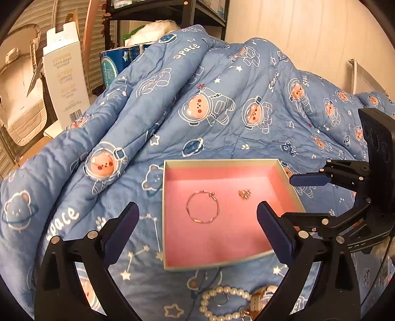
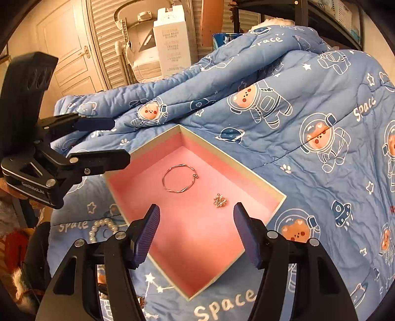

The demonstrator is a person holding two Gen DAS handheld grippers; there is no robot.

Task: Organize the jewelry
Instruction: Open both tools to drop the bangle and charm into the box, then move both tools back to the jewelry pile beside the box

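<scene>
Both the left tongs [image 1: 197, 229] and right tongs [image 2: 196, 233] hung open and empty above the pink-lined shallow cardboard box [image 1: 172, 267], mid-frame on the blue quilted bed cover [image 1: 172, 103]. Inside lay a thin silver bangle [image 1: 202, 207] and small gold cluster [image 1: 244, 193]; the white pearl bracelet [image 1: 222, 303] sat at lower centre, outside the near rim. Soft bedding could tip the box if a rim got nudged; room above looked free.

A blue space-bear quilt [image 1: 197, 111] fills the middle; upper left stands a white carton [image 1: 65, 74] (printed text unreadable), dark shelving [image 1: 172, 14] behind, warm light.
</scene>
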